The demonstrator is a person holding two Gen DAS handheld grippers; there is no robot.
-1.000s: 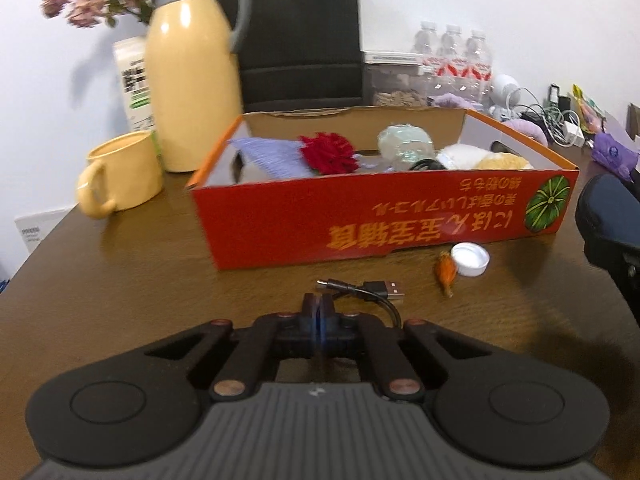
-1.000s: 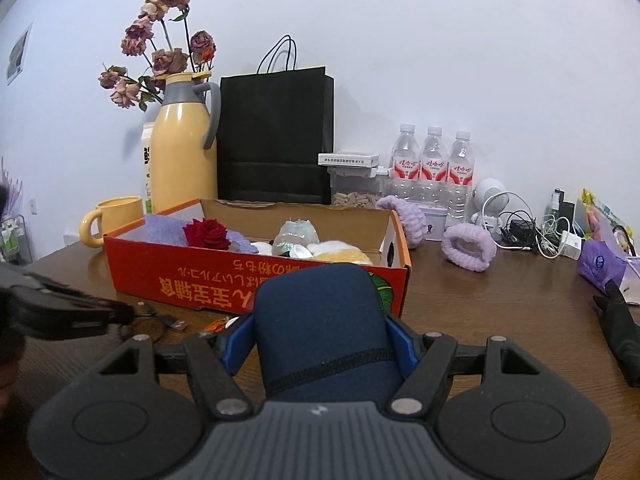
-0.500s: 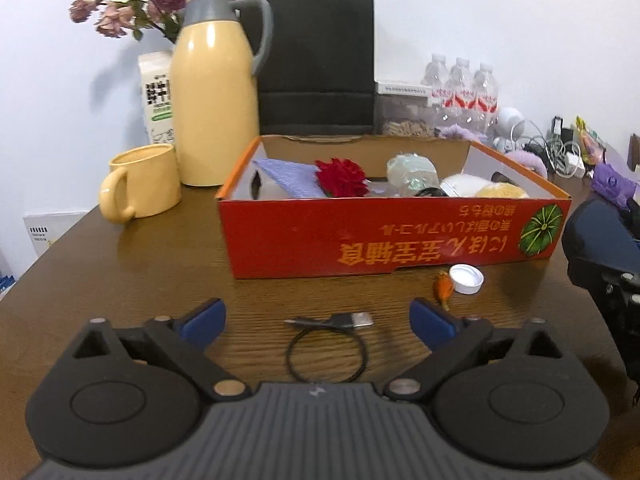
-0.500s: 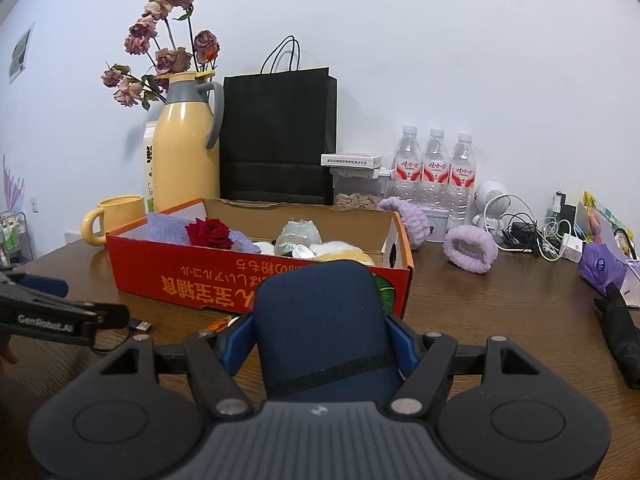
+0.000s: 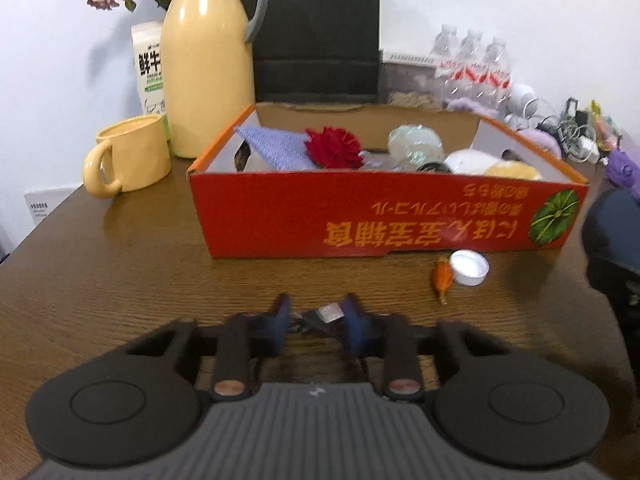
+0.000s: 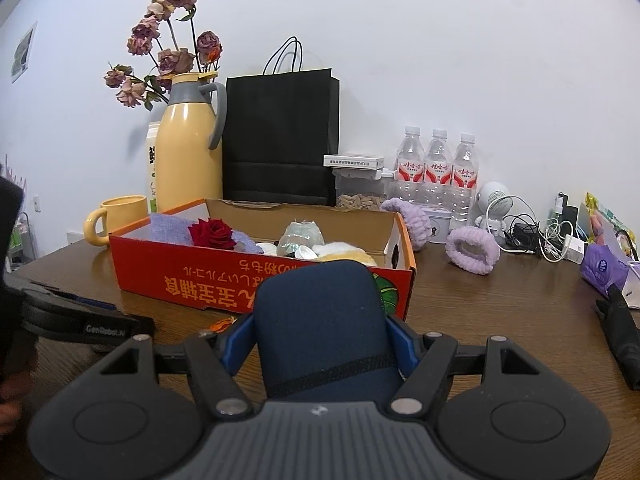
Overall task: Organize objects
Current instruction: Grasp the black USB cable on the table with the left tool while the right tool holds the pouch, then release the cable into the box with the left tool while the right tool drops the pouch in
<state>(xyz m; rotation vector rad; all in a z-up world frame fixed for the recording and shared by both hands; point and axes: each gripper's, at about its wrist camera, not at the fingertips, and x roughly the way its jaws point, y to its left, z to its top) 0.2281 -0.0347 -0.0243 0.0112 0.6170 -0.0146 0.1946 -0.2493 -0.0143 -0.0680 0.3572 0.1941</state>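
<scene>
Left gripper (image 5: 314, 320): low over the desk (image 5: 140, 280), jaws narrow and just been closing around the USB plug of the cable (image 5: 330, 314); the pads did not yet seem to press on it.
Right gripper (image 6: 316, 344): clamped on a dark blue padded thing (image 6: 320, 320), held just in front of the box.
Cable: flat on the desk between the left pads, near the front wall of the box (image 5: 392, 220); its loop was hidden under the gripper.
Risk, slip: the plug was small and flat, so the pads could close over it and skid off, or pinch only the tip.
Risk, trailing loop: a lifted cable could drag and sweep the cap (image 5: 469, 267) or the small orange bit (image 5: 442, 278) beside it.
Risk, crowding: the blue thing sat close on the right and could catch the wire.
Box contents: lilac cloth (image 5: 276, 146), red flower (image 5: 334, 146), a clear wrapped ball, white and yellow fluffy pieces.
Jug (image 5: 208, 60): held dried roses.
Mug (image 5: 128, 158): contents not clear.
</scene>
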